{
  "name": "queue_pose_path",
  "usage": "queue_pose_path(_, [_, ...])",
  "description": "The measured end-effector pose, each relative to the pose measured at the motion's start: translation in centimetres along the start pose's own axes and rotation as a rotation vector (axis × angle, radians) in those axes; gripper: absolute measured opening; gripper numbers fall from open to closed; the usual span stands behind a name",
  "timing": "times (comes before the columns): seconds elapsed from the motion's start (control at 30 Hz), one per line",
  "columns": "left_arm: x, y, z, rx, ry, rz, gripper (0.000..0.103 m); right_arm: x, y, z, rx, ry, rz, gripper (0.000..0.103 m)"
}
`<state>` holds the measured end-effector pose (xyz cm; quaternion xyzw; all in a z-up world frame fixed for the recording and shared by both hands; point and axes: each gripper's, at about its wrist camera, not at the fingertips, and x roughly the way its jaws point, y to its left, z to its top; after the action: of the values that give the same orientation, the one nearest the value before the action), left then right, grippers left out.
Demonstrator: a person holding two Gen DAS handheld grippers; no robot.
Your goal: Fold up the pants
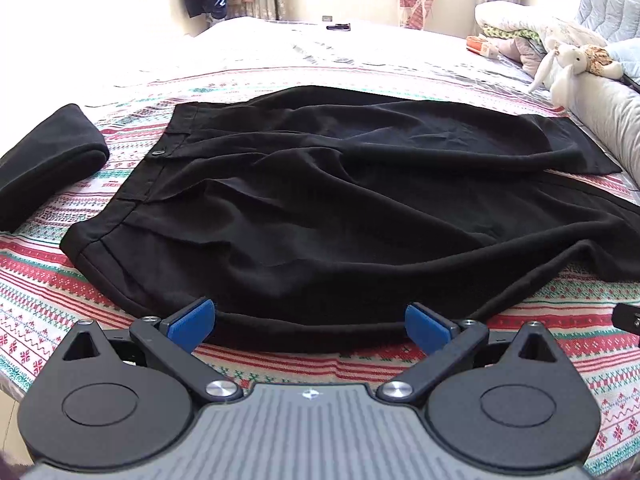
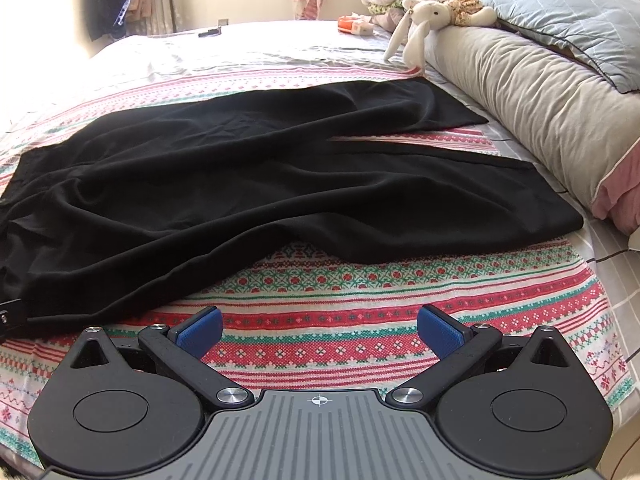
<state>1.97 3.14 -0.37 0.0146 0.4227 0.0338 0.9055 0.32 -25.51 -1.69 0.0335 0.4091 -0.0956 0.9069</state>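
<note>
pants (image 1: 340, 184): one black pair, spread unfolded on the patterned bed cover (image 1: 48, 288), waistband at 9 o'clock, legs toward 3. step: first fold not begun, i judge. left tongs (image 1: 310, 330): apart, empty, at the near hem. right tongs (image 2: 320, 330): apart, empty, over the cover. next: pinch the near edge. extras: one folded black garment (image 1: 48, 152), one toy rabbit (image 2: 420, 20).

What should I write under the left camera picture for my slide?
Open left tool at the near edge of black pants spread on a patterned bedspread, nothing gripped yet.
</note>
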Motion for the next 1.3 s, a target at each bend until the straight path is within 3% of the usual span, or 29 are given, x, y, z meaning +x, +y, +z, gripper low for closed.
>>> queue_pose_path(0.2, [1.4, 3.7, 1.0, -0.065, 0.049, 0.108, 0.103, 2.2, -1.5, 1.2, 0.059, 0.043, 0.022, 0.103])
queue_pose_path(0.3, [2.5, 6.0, 1.0, -0.138, 0.044, 0.097, 0.103, 2.9, -1.4, 1.4, 0.007, 0.013, -0.038, 0.103])
queue_pose_path(0.5, [4.7, 11.1, 0.2, -0.267, 0.051, 0.148, 0.103, 5.8, -1.1, 0.5, -0.102, -0.027, -0.163, 0.101])
queue_pose_path(0.6, [5.3, 13.4, -0.5, -0.336, 0.035, 0.142, 0.103, 7.2, -0.9, -0.1, -0.139, -0.036, -0.177, 0.098])
queue_pose_path(0.83, [5.5, 16.5, -1.1, -0.494, -0.058, 0.098, 0.089, 8.3, 0.4, -0.2, -0.221, -0.138, -0.217, 0.088])
queue_pose_path(0.93, [5.7, 18.1, -1.1, -0.568, -0.110, 0.078, 0.084, 8.8, 1.2, 0.2, -0.240, -0.156, -0.217, 0.066])
queue_pose_path(1.0, [5.8, 18.9, -1.1, -0.620, -0.136, 0.061, 0.080, 9.3, 1.8, 0.3, -0.269, -0.170, -0.234, 0.045])
queue_pose_path(1.03, [5.9, 19.3, -1.0, -0.639, -0.145, 0.054, 0.072, 9.7, 2.1, 0.4, -0.290, -0.176, -0.246, 0.039])
queue_pose_path(1.1, [6.5, 20.0, -0.7, -0.669, -0.148, 0.044, 0.057, 10.3, 2.4, 0.4, -0.327, -0.182, -0.277, 0.015])
queue_pose_path(1.13, [6.8, 20.2, -0.5, -0.679, -0.145, 0.049, 0.039, 10.6, 2.4, 0.3, -0.346, -0.175, -0.299, 0.009])
queue_pose_path(1.17, [7.0, 20.5, -0.4, -0.683, -0.137, 0.059, 0.029, 10.7, 2.5, 0.1, -0.363, -0.174, -0.308, 0.005])
queue_pose_path(1.3, [6.3, 21.6, -0.3, -0.705, -0.187, 0.082, 0.022, 9.9, 3.2, -0.8, -0.427, -0.136, -0.329, 0.001])
